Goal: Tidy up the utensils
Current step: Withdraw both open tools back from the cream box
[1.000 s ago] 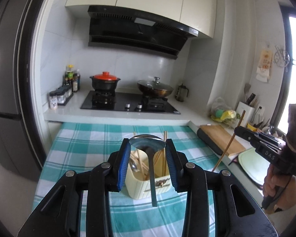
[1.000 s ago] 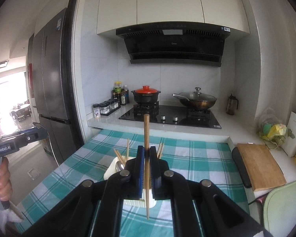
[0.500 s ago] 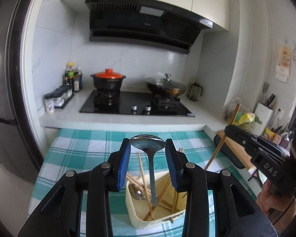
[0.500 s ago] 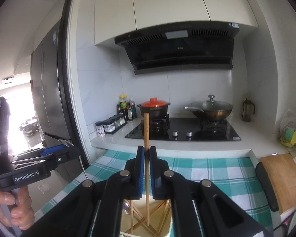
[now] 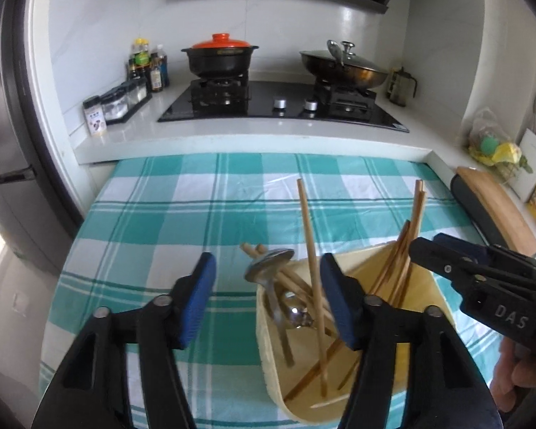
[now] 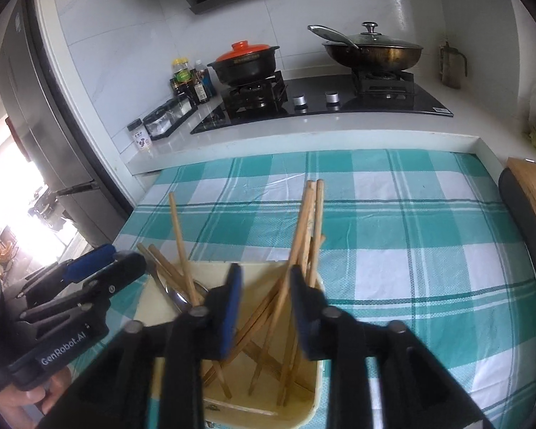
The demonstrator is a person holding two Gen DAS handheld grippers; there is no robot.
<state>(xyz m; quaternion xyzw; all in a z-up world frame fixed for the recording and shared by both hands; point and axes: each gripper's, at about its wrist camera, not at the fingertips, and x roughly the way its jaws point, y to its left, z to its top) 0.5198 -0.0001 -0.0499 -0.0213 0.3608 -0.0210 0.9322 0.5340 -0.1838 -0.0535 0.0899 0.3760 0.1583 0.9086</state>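
A cream utensil holder (image 5: 264, 350) stands on the teal checked tablecloth (image 5: 196, 214), with several wooden chopsticks (image 5: 311, 243) and a metal ladle (image 5: 269, 264) leaning inside it. My left gripper (image 5: 268, 286) hovers over the holder's left side. Its jaws are opening, and the ladle stands loose between the blue pads, touching neither. My right gripper (image 6: 266, 286) is over the same holder (image 6: 318, 386). Its jaws are opening too, with chopsticks (image 6: 309, 221) rising between the pads, unpressed. Each gripper shows in the other's view: the right (image 5: 427, 243), the left (image 6: 123, 255).
Behind the table runs a white counter with a black hob (image 5: 282, 107), a red-lidded pot (image 5: 219, 55), a lidded wok (image 5: 343, 66) and condiment bottles (image 5: 146, 68). A wooden cutting board (image 5: 496, 203) lies at right. A steel fridge (image 5: 3, 143) stands at left.
Both grippers came down and forward over the holder. The left let go of the ladle and the right let go of its chopstick; both jaws went from shut to apart.
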